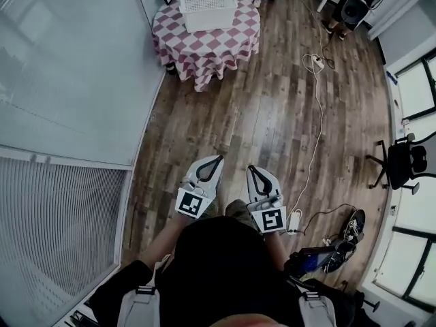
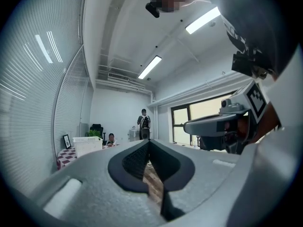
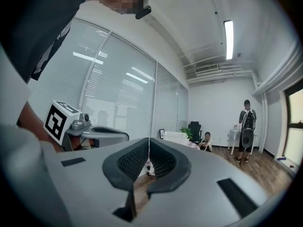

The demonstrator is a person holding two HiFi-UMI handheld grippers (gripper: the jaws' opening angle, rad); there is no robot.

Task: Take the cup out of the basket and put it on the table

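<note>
holding both tools level and out in front, the person has not begun the real work yet. the left gripper (image 1: 216,161) has its fingers (image 2: 135,161) pressed together with nothing between them. the right gripper (image 1: 251,170), just beside it, has its fingers (image 3: 133,162) closed tip to tip and is empty too. below the fingers lies only the wooden floor (image 1: 272,114). well ahead of both sets of fingertips, across that floor, stands the surface (image 1: 204,53) under a red and white checked cloth, and on it sits the white basket (image 1: 208,7) with slotted sides. by the task's wording the cup should be inside that basket, but no view shows it. the basket is too far off and too small to see into, so the cup's colour, shape and whether it stands upright cannot be told. judging from this, nothing of the task is done. the approach, the reach into the basket, the grasp, the lift out and the setting down on the surface are all left.
</note>
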